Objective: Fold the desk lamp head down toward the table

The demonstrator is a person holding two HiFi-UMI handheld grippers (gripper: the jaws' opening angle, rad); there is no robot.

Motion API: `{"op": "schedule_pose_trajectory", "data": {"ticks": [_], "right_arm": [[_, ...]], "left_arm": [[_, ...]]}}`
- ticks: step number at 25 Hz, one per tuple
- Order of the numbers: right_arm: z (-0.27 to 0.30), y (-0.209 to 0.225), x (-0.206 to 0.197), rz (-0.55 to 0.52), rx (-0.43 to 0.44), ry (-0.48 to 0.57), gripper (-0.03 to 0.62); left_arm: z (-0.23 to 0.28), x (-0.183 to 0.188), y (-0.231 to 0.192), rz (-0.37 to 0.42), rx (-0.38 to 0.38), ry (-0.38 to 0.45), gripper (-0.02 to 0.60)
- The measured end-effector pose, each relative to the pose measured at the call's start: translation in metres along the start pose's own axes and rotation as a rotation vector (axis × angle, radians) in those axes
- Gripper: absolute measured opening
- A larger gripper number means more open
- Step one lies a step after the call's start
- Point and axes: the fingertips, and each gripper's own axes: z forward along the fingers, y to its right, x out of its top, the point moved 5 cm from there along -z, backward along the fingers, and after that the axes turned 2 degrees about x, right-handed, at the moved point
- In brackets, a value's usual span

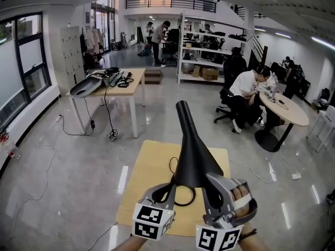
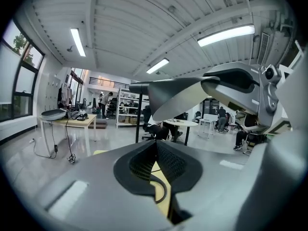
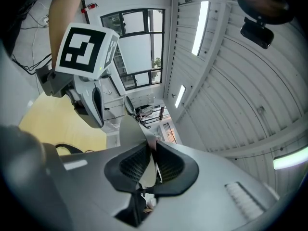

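The black cone-shaped lamp head stands tilted up over the small yellow table, narrow end away from me. My right gripper is at its wide rim, and in the right gripper view its pads pinch the thin pale edge of the lamp head. My left gripper sits low at the left beside the black cord loop. Its jaws are closed to a slit with nothing between them. The lamp's thin black stem rises just ahead, with the lamp head above.
A wooden desk with gear stands at the back left, white shelving behind. A person sits at a round table to the right. Cables trail over the glossy floor at the left.
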Motion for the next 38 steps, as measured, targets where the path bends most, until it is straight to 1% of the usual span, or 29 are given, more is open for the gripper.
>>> {"op": "schedule_pose_trajectory", "data": {"ticks": [4, 12, 17, 22, 25, 32, 38], "right_arm": [[0.0, -0.015, -0.006, 0.003, 0.0, -0.015, 0.049], [0.007, -0.04, -0.016, 0.002, 0.027, -0.042, 0.069], [0.014, -0.051, -0.022, -0.005, 0.003, -0.052, 0.08], [0.021, -0.065, -0.031, -0.013, 0.005, -0.077, 0.101], [0.025, -0.067, -0.033, -0.008, 0.001, -0.079, 0.101], [0.033, -0.082, -0.038, -0.006, 0.018, -0.104, 0.118], [0.045, -0.091, -0.043, 0.001, 0.05, -0.115, 0.141]], "left_arm": [[-0.002, -0.004, 0.0, -0.002, 0.001, -0.01, 0.014], [-0.002, -0.004, 0.002, 0.011, 0.009, -0.012, 0.014], [0.001, -0.005, 0.006, 0.02, 0.003, -0.013, 0.014], [0.003, -0.004, 0.008, 0.025, -0.002, -0.008, 0.014], [0.004, -0.002, 0.008, 0.028, -0.001, -0.005, 0.014], [0.004, -0.004, 0.011, 0.03, 0.0, -0.013, 0.015], [0.005, -0.003, 0.011, 0.031, 0.002, -0.012, 0.014]]}}
